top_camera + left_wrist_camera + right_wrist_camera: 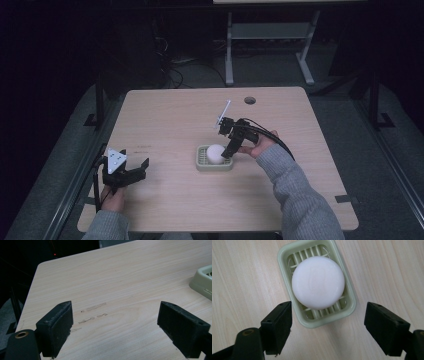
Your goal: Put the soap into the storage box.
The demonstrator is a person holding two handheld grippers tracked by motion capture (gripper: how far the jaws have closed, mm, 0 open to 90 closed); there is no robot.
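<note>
Both grippers gape wide, the right gripper (328, 326) over the soap (318, 282): probably slick and firm, best pinched across its round edge.

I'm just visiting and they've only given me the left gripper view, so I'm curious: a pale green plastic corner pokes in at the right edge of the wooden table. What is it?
Observer: It is a pale green rectangular slatted soap dish, seen whole in the right gripper view.
Operator: Is there anything in it?
Observer: Yes, a round white bar of soap lies on the slats.
Operator: Where is the other gripper?
Observer: The right gripper hangs over the dish, jaws wide open on either side of it, gripping nothing.
Operator: And the one whose camera I see through?
Observer: The left gripper sits near the table's left front, also open, well apart from the dish.
</note>
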